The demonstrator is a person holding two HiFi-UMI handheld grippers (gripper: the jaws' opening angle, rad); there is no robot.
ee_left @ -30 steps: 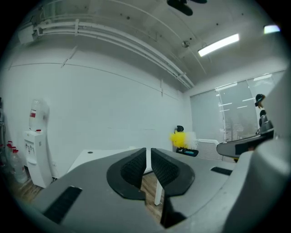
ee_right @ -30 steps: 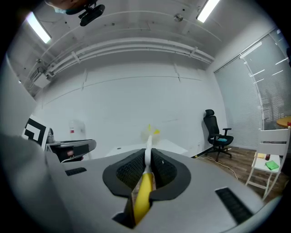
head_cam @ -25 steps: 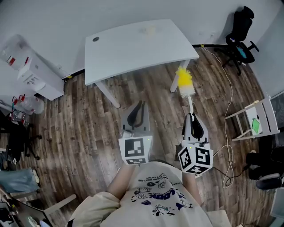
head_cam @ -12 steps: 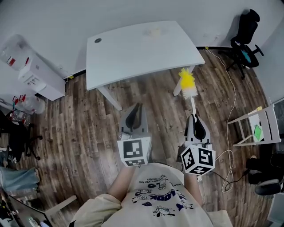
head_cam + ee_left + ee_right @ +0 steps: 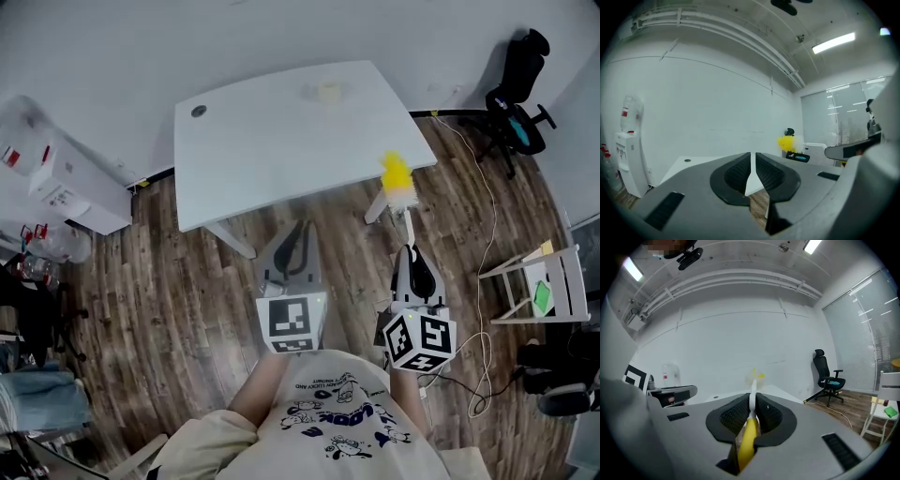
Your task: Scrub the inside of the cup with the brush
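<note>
A small pale cup (image 5: 328,91) stands near the far edge of the white table (image 5: 281,150). My right gripper (image 5: 413,255) is shut on the yellow handle (image 5: 748,439) of a brush. Its yellow and white bristle head (image 5: 397,182) points forward, over the table's near right edge. In the right gripper view the brush head (image 5: 755,376) shows past the shut right gripper (image 5: 753,401). My left gripper (image 5: 299,236) hangs over the wooden floor in front of the table, shut and holding nothing. The left gripper view shows the left gripper (image 5: 753,161) with its jaws together, and the brush head (image 5: 787,142) at the right.
A small dark disc (image 5: 199,111) lies on the table's far left corner. A water dispenser (image 5: 52,183) stands at the left, a black office chair (image 5: 514,89) at the back right. A white step stool (image 5: 536,277) and a floor cable (image 5: 485,225) are at the right.
The table has come nearer in the head view. Both grippers have moved forward with it, and the brush head now reaches over the table's right edge.
</note>
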